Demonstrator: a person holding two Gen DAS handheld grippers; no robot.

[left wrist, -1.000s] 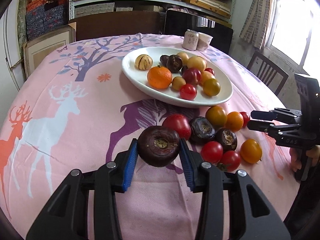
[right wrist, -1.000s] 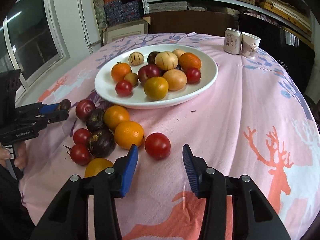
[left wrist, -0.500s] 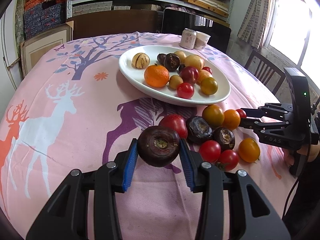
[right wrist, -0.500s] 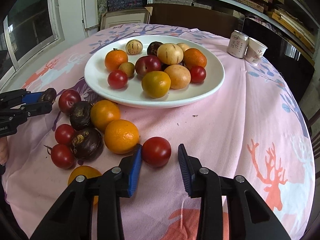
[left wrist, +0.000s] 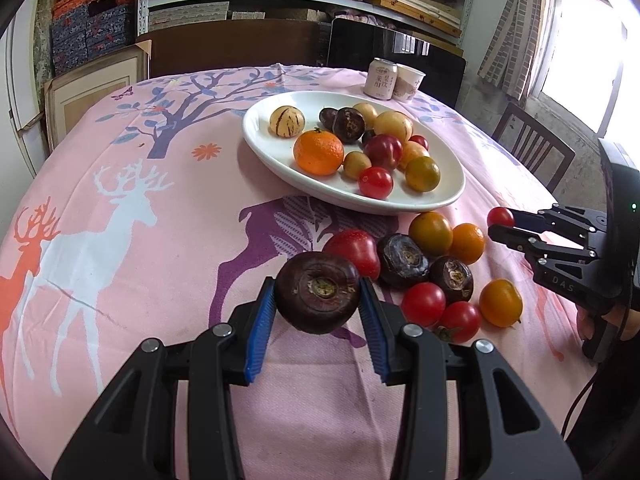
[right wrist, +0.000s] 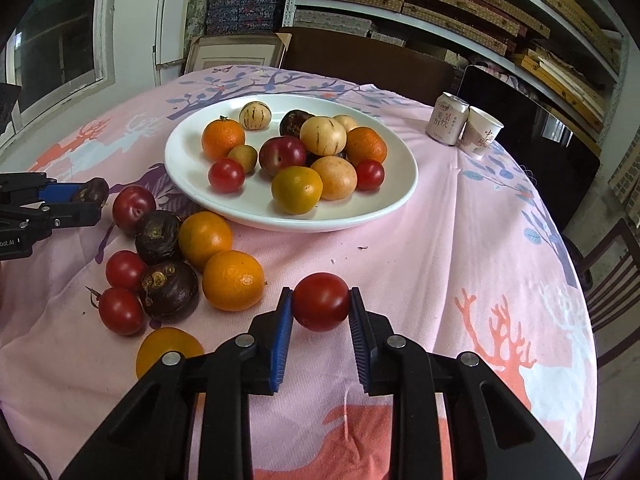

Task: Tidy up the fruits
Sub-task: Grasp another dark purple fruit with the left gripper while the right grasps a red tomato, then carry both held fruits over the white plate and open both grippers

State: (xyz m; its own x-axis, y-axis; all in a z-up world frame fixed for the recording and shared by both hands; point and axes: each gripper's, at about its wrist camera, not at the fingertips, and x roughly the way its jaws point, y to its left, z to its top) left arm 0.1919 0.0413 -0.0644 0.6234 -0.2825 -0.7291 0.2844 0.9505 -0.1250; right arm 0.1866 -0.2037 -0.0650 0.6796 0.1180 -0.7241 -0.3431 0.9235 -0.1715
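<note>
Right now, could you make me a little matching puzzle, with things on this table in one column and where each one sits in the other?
Things:
1. dark purple fruit
2. red tomato
3. striped cream fruit
4. drink can

Places:
A. on the white plate
B. between the right gripper pads
C. beside the paper cup
D. between the left gripper pads

Pairs: 1-D, 2-B, 3-A, 4-C
</note>
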